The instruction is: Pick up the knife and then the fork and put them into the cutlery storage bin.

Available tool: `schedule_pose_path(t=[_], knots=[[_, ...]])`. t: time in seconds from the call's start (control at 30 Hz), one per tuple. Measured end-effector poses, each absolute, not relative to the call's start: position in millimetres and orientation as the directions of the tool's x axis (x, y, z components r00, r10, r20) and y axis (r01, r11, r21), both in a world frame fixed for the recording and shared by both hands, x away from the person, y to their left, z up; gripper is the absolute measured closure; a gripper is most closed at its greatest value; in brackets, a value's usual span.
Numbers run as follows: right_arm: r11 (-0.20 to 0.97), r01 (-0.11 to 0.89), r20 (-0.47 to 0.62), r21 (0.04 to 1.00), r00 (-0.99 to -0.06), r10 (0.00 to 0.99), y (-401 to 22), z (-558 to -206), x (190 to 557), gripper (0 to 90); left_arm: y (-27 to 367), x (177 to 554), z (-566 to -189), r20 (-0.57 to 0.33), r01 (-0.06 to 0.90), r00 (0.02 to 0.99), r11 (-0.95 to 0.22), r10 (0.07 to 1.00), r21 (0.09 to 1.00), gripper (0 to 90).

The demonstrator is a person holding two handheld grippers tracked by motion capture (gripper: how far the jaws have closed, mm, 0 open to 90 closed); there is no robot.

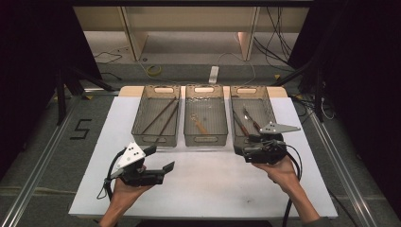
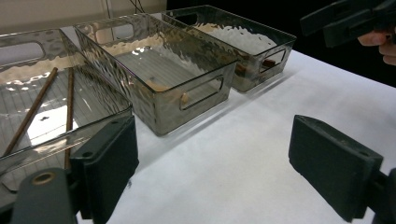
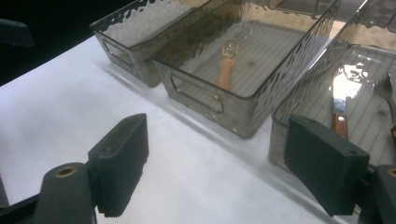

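Three smoked-plastic bins in a row across the far half of the white table (image 1: 203,189): chopsticks (image 1: 161,118) in the left bin (image 1: 156,139), a wooden-handled spoon (image 1: 199,124) in the middle bin (image 1: 205,140), wooden-handled utensils (image 1: 247,121) in the right bin (image 1: 240,140). Left gripper (image 1: 160,159) released, jaws wide, empty, above bare table near the left bin. Right gripper (image 1: 243,152) also spread wide, empty, just at the right bin's near wall.

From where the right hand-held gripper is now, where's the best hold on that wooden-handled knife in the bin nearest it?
Probably grip the knife's wooden handle, descending from above with the right hand-held gripper, jaws straddling it crosswise. It lies flat on the floor of the right bin, whose walls block any side approach.
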State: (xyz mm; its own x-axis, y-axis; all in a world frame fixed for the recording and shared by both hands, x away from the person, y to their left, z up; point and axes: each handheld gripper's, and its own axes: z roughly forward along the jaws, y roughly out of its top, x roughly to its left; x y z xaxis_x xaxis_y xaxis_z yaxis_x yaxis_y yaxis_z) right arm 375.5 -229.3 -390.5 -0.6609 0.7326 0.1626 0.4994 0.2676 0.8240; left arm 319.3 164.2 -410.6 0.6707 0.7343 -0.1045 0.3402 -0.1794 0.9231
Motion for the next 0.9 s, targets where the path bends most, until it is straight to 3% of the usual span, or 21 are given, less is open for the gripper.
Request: schedule_pose_path(t=[0.9], knots=[[0.171,0.421,0.183,0.891,-0.677,0.713,-240.1,-421.6,322.7,19.4,166.7,318.5,-411.8,-0.148,0.362,0.691,-0.162,0.707,0.918,15.4]])
